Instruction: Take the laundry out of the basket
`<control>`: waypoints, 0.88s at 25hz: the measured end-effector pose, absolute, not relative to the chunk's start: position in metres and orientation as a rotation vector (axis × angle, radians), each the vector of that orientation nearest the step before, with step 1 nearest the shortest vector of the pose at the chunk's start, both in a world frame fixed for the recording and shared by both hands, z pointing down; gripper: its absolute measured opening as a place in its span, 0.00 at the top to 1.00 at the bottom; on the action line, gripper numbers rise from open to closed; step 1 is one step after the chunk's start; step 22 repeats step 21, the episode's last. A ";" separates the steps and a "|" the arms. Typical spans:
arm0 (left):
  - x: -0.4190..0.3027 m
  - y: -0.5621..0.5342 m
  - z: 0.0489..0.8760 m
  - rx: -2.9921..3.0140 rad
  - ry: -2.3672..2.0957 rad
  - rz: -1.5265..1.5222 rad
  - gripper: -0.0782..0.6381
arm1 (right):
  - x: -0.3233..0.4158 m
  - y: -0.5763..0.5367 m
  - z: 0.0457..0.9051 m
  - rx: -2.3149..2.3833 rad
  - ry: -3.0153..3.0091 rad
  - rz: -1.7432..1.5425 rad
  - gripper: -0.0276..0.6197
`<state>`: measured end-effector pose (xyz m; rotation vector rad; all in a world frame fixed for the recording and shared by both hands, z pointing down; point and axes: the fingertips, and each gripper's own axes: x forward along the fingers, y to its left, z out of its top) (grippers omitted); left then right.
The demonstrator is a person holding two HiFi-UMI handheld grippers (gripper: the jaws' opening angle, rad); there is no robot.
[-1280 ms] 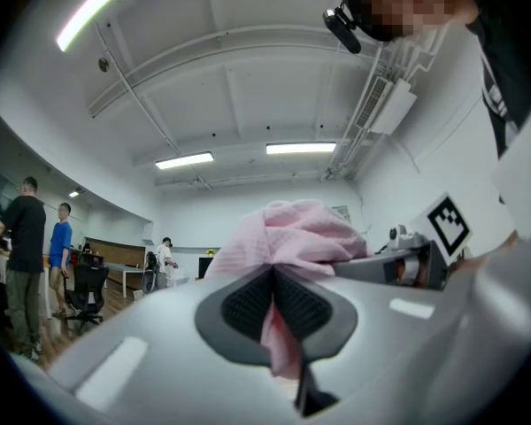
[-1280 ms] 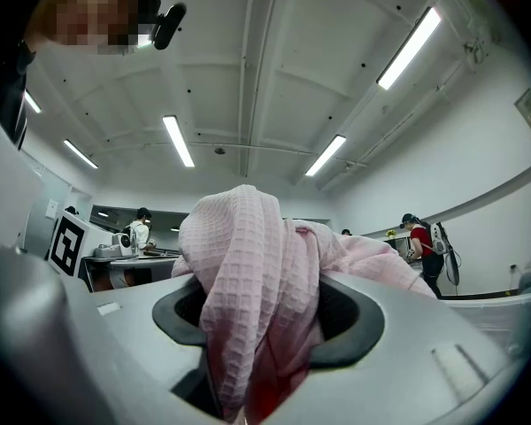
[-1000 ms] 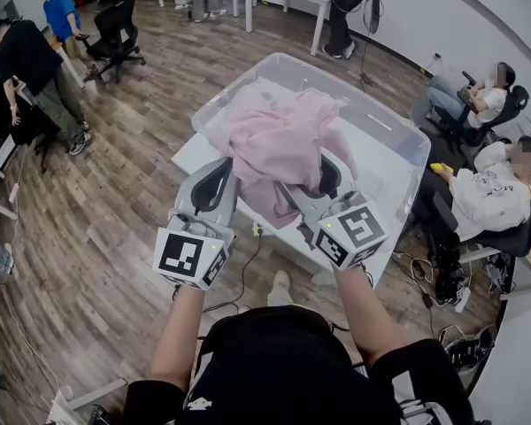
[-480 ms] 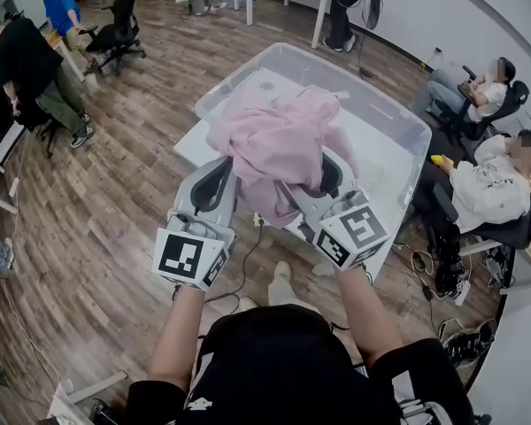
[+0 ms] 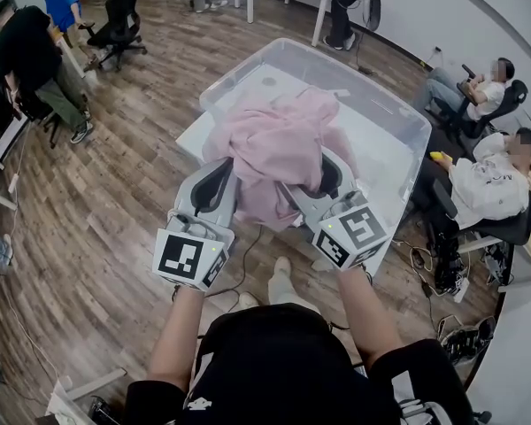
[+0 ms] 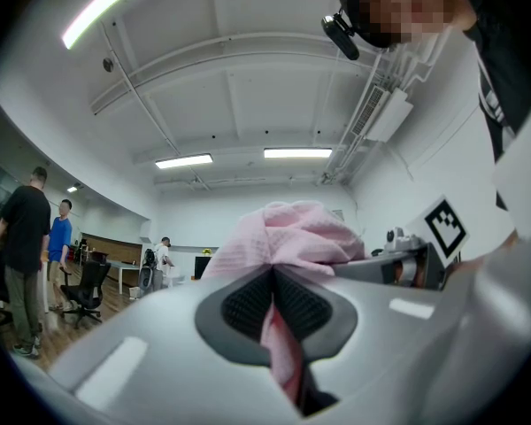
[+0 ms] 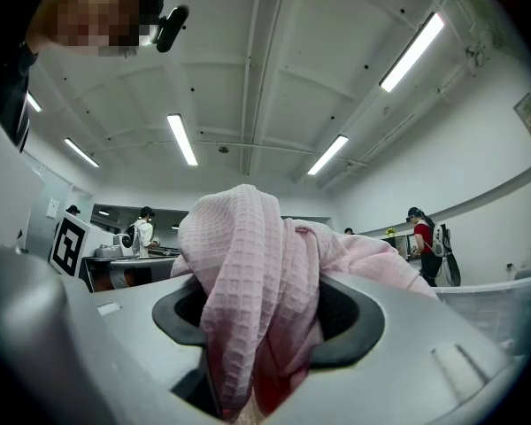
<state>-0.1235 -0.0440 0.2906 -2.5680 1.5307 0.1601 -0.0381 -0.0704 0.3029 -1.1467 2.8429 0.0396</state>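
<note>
A pink waffle-weave garment (image 5: pixel 279 153) hangs bunched between both grippers, lifted above the clear plastic basket (image 5: pixel 398 122). My left gripper (image 5: pixel 232 177) is shut on a thin fold of the pink cloth (image 6: pixel 279 343), which rises in a mound past its pads. My right gripper (image 5: pixel 311 182) is shut on a thicker bunch of the same cloth (image 7: pixel 248 299), which drapes over and fills the gap between its jaws. Both grippers point upward toward the ceiling. The garment's lower edge dangles in front of the basket's near rim.
The basket sits on a white table (image 5: pixel 195 144). Seated people (image 5: pixel 491 184) are at the right, standing people (image 5: pixel 31 60) and an office chair (image 5: pixel 115 29) at the far left. Wood floor lies below, with cables near my feet.
The garment and both grippers have stayed almost in place; the view has shifted slightly, and the people at the far left have moved a little.
</note>
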 end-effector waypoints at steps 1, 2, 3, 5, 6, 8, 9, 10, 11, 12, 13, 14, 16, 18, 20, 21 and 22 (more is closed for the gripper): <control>-0.124 -0.042 0.291 -2.569 1.530 0.161 0.88 | -0.039 -0.069 0.303 -1.147 2.843 0.040 0.54; -0.125 -0.041 0.290 -2.569 1.529 0.161 0.88 | -0.040 -0.067 0.303 -1.148 2.843 0.041 0.53; -0.126 -0.040 0.290 -2.570 1.528 0.160 0.88 | -0.040 -0.066 0.303 -1.150 2.842 0.040 0.53; -0.126 -0.038 0.291 -2.574 1.526 0.161 0.88 | -0.041 -0.063 0.303 -1.155 2.840 0.040 0.53; -0.127 -0.037 0.291 -2.575 1.526 0.161 0.88 | -0.041 -0.062 0.303 -1.155 2.840 0.040 0.53; -0.129 -0.034 0.291 -2.575 1.526 0.161 0.88 | -0.043 -0.060 0.303 -1.153 2.841 0.037 0.53; -0.129 -0.032 0.291 -2.576 1.525 0.163 0.88 | -0.043 -0.058 0.303 -1.153 2.842 0.036 0.53; -0.130 -0.031 0.291 -2.577 1.524 0.166 0.88 | -0.044 -0.057 0.303 -1.153 2.842 0.035 0.53; -0.130 -0.030 0.291 -2.577 1.523 0.170 0.88 | -0.045 -0.055 0.303 -1.153 2.843 0.035 0.53; -0.131 -0.028 0.291 -2.577 1.524 0.172 0.88 | -0.045 -0.054 0.303 -1.153 2.843 0.035 0.53; -0.131 -0.027 0.291 -2.578 1.524 0.175 0.88 | -0.045 -0.053 0.303 -1.154 2.844 0.036 0.53; -0.131 -0.026 0.290 -2.578 1.524 0.178 0.88 | -0.045 -0.052 0.302 -1.155 2.845 0.038 0.53; -0.131 -0.025 0.290 -2.578 1.521 0.183 0.88 | -0.045 -0.050 0.301 -1.156 2.848 0.041 0.53; -0.129 -0.023 0.288 -2.578 1.518 0.185 0.88 | -0.043 -0.049 0.299 -1.151 2.848 0.042 0.53; -0.128 -0.022 0.286 -2.580 1.515 0.184 0.88 | -0.042 -0.048 0.298 -1.149 2.847 0.043 0.53; -0.127 -0.022 0.285 -2.581 1.514 0.183 0.88 | -0.041 -0.047 0.297 -1.149 2.846 0.044 0.53; -0.127 -0.022 0.285 -2.581 1.514 0.183 0.88 | -0.041 -0.047 0.297 -1.149 2.846 0.044 0.53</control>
